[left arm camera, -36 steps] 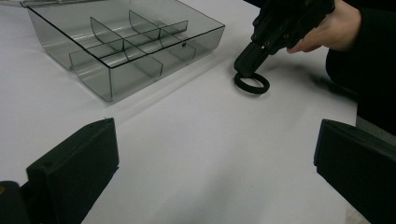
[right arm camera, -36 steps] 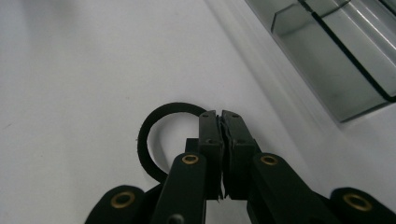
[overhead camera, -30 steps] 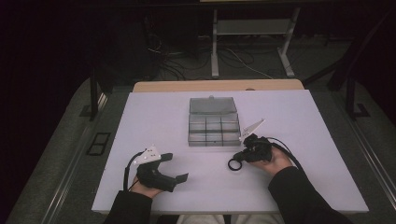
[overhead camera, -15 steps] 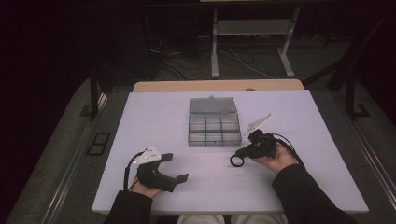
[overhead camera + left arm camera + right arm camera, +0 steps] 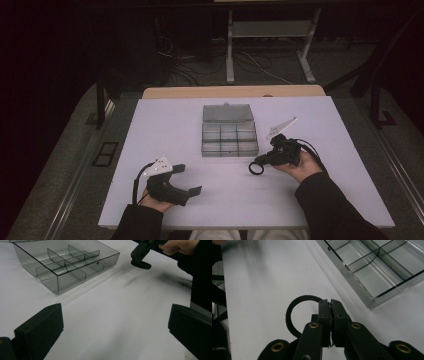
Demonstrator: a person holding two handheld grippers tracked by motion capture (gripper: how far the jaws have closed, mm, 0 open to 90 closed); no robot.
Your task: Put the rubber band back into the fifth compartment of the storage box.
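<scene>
Right tongs point(image 5: 260, 165), pinching the thin black rubber ring point(image 5: 256, 168), have lifted it nearer the clear divided plastic box point(image 5: 229, 134); left tongs point(image 5: 187, 180) rest spread.

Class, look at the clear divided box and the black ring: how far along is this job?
Done: the clear divided box lies open, its visible compartments empty. In hand: the right tongs are shut on the black ring, held beside the box. The left tongs rest open on the table. Left, probably: placing the ring in a compartment.
</scene>
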